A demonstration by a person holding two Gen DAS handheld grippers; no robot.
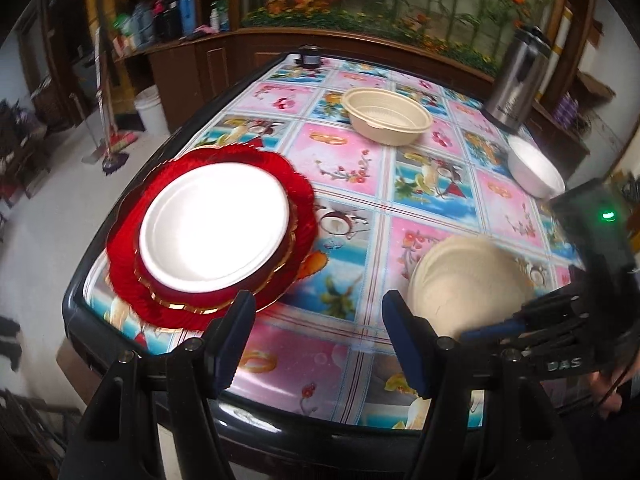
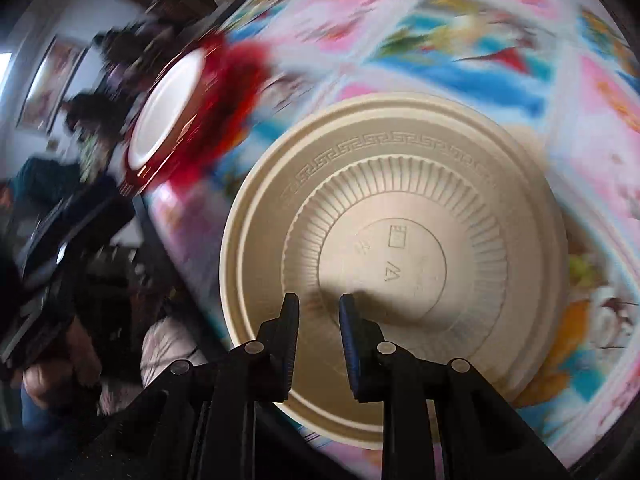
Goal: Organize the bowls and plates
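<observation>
A white plate [image 1: 214, 222] lies stacked on red gold-rimmed plates [image 1: 132, 292] at the table's near left; the stack shows blurred in the right wrist view [image 2: 168, 112]. My right gripper [image 2: 319, 304] is shut on the rim of a beige ribbed bowl [image 2: 400, 248] and holds it tilted above the table; that bowl shows in the left wrist view [image 1: 468, 280] with the right gripper [image 1: 520, 324] at its right. My left gripper [image 1: 318, 304] is open and empty over the near table edge. A second beige bowl [image 1: 386, 116] and a white bowl [image 1: 534, 168] sit farther back.
The table [image 1: 344, 160] has a bright patterned cover and a black rim. A steel kettle [image 1: 516, 80] stands at the far right corner, a small dark jar [image 1: 309, 56] at the far edge. Cabinets and a bucket [image 1: 151, 110] stand beyond.
</observation>
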